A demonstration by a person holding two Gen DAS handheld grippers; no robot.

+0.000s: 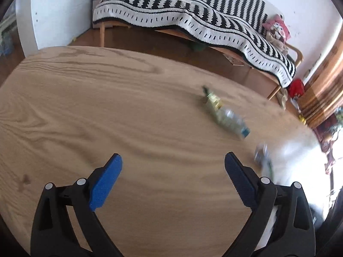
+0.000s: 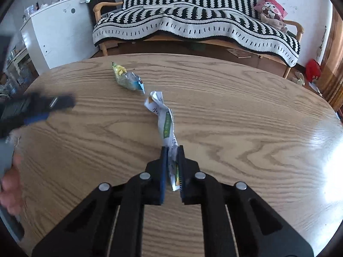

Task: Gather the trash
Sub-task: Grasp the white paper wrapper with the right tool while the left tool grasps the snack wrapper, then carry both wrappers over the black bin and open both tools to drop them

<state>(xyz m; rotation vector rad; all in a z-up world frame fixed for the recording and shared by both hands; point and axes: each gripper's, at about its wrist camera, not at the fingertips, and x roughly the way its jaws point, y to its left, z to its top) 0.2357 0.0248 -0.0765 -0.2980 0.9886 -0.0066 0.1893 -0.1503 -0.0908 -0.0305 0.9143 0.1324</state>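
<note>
The right gripper (image 2: 171, 160) is clamping the near end of a twisted white wrapper (image 2: 164, 115), its long axis running away across the surface (image 2: 246, 111). The left gripper (image 1: 173, 160), jaws apart and empty, is sitting nearer the snack packet (image 2: 128, 79).

Both wrist views close above wooden table (image 1: 107, 98), angled down, facing sofa (image 2: 193, 21)

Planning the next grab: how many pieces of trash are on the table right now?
2. The white twisted wrapper is pinched in the right gripper; the yellow-blue wrapper lies loose farther back. Nothing else visible.
</note>
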